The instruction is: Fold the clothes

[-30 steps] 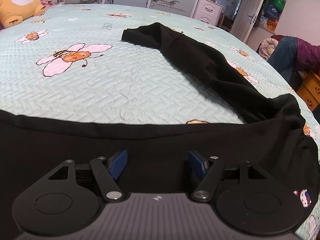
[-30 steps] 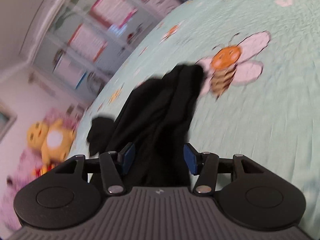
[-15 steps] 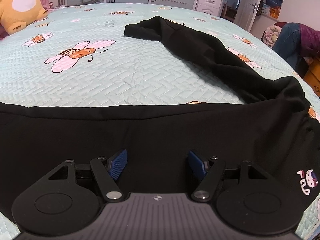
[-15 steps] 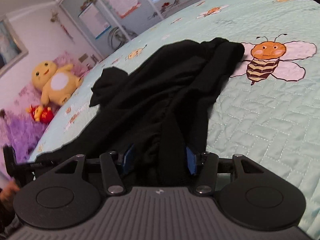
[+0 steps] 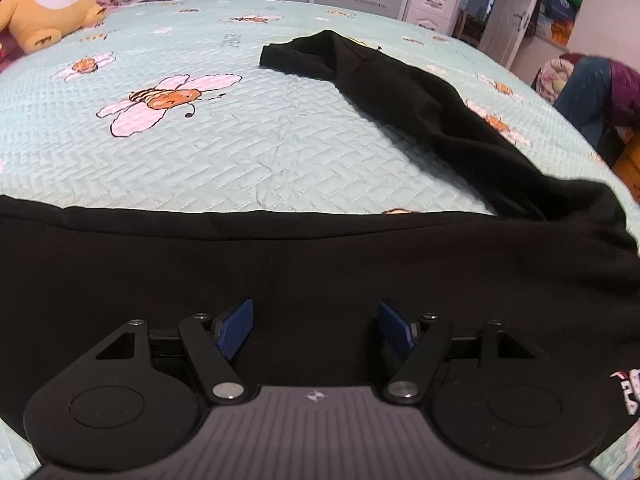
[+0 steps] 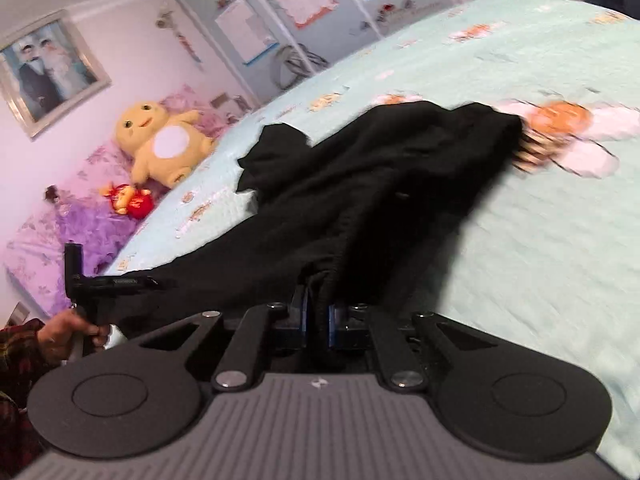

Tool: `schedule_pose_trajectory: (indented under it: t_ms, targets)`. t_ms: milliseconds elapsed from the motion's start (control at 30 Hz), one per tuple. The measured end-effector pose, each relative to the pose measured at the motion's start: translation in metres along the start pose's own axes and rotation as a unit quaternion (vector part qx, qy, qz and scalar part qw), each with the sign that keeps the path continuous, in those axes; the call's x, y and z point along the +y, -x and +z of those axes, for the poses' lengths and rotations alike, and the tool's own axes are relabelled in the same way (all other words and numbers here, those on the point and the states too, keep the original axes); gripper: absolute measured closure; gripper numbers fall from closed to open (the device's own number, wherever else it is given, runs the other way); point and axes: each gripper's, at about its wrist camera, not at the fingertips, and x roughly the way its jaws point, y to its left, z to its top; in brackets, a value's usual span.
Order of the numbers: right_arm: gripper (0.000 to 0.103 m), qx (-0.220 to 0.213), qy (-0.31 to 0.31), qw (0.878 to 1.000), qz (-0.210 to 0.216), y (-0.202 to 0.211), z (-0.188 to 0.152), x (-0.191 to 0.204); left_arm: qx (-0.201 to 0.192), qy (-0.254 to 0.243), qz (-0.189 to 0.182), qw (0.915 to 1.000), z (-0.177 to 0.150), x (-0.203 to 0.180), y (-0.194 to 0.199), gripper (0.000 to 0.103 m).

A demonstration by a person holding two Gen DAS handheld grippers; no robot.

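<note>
Black trousers (image 5: 320, 264) lie across the pale green bedspread (image 5: 224, 148), one leg (image 5: 404, 92) stretching away to the far right. My left gripper (image 5: 316, 330) hovers over the near waist part, jaws open, blue pads (image 5: 234, 330) apart with cloth beneath but not pinched. In the right wrist view the trousers (image 6: 380, 184) run away from me. My right gripper (image 6: 316, 314) is closing, its blue pads pressed on a bunched fold of black cloth. The left gripper (image 6: 108, 282) shows at the far left, held by a hand (image 6: 68, 330).
A yellow plush toy (image 5: 44, 4) sits at the bed's far left corner, a small red toy (image 6: 130, 200) beside it. Wardrobe doors and a white drawer unit (image 5: 434, 6) stand behind the bed. A pile of clothing (image 5: 592, 92) rests off the right edge.
My right gripper's jaws have closed from wide apart onto a fold of the trousers, and its view has rolled. The left gripper has hardly moved and stays open.
</note>
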Motion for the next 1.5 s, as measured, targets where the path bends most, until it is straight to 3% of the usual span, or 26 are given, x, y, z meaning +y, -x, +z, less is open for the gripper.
schedule_pose_trajectory:
  t_ms: [100,200,300,367,400,433,533,600,633,667,800,933,1033,1100,1133,1200,1233,1267,1400,1500]
  targets:
    - [0.094,0.014,-0.035,0.999,-0.029,0.0,-0.014,-0.009,-0.003,0.015,-0.021,0.9997,0.004,0.002,0.005,0.031]
    - [0.089,-0.018,-0.075,0.992,-0.102,0.011,-0.013,-0.002,-0.019,0.037,-0.042,0.9983,0.013,0.012,0.017,0.031]
    - [0.083,-0.06,-0.116,0.974,-0.185,0.025,-0.008,0.009,-0.043,0.076,-0.057,0.9945,0.03,0.032,0.028,0.031]
    - [0.079,-0.102,-0.134,0.953,-0.251,0.033,0.0,0.023,-0.058,0.102,-0.065,0.991,0.044,0.046,0.033,0.031]
    - [0.079,-0.129,-0.124,0.95,-0.254,0.035,0.006,0.036,-0.066,0.112,-0.066,0.9893,0.054,0.052,0.033,0.031]
    - [0.079,-0.151,-0.116,0.951,-0.244,0.034,0.014,0.049,-0.073,0.122,-0.068,0.9876,0.063,0.059,0.034,0.031]
    - [0.077,-0.177,-0.109,0.969,-0.136,-0.001,0.046,0.089,-0.091,0.143,-0.068,0.9833,0.092,0.072,0.032,0.031]
    - [0.066,-0.189,-0.113,0.973,-0.064,-0.043,0.069,0.118,-0.104,0.156,-0.074,0.9794,0.111,0.076,0.028,0.03]
    - [0.055,-0.188,-0.123,0.974,-0.03,-0.069,0.079,0.13,-0.108,0.162,-0.078,0.9777,0.12,0.077,0.025,0.03]
    - [0.052,-0.18,-0.134,0.974,0.006,-0.098,0.091,0.141,-0.111,0.171,-0.082,0.9756,0.128,0.078,0.02,0.03]
    - [0.052,-0.174,-0.163,0.965,0.108,-0.209,0.125,0.182,-0.113,0.216,-0.094,0.9653,0.159,0.078,-0.004,0.03]
    - [0.051,-0.164,-0.197,0.956,0.143,-0.314,0.145,0.189,-0.119,0.224,-0.077,0.9642,0.185,0.08,-0.04,0.03]
    - [0.049,-0.105,-0.171,0.969,0.144,-0.382,0.136,0.176,-0.112,0.227,-0.071,0.9649,0.201,0.089,-0.076,0.03]
    - [0.051,-0.075,-0.154,0.975,0.139,-0.405,0.116,0.165,-0.107,0.231,-0.068,0.9647,0.21,0.096,-0.103,0.03]
    - [0.075,-0.061,-0.146,0.978,0.137,-0.417,0.106,0.16,-0.105,0.23,-0.067,0.9651,0.214,0.099,-0.117,0.03]
    - [0.062,-0.078,-0.124,0.971,0.192,-0.42,0.111,0.155,-0.107,0.224,-0.062,0.9666,0.225,0.103,-0.142,0.03]
    - [0.047,-0.093,-0.11,0.968,0.206,-0.418,0.115,0.154,-0.11,0.22,-0.061,0.9672,0.23,0.104,-0.154,0.03]
    - [0.043,-0.092,-0.105,0.972,0.192,-0.42,0.117,0.155,-0.112,0.218,-0.059,0.9678,0.235,0.104,-0.166,0.03]
    - [0.044,-0.059,-0.11,0.972,0.198,-0.43,0.123,0.158,-0.105,0.212,-0.057,0.9699,0.25,0.103,-0.208,0.03]
    - [0.044,-0.054,-0.112,0.971,0.202,-0.431,0.122,0.159,-0.109,0.177,-0.068,0.9757,0.26,0.09,-0.226,0.03]
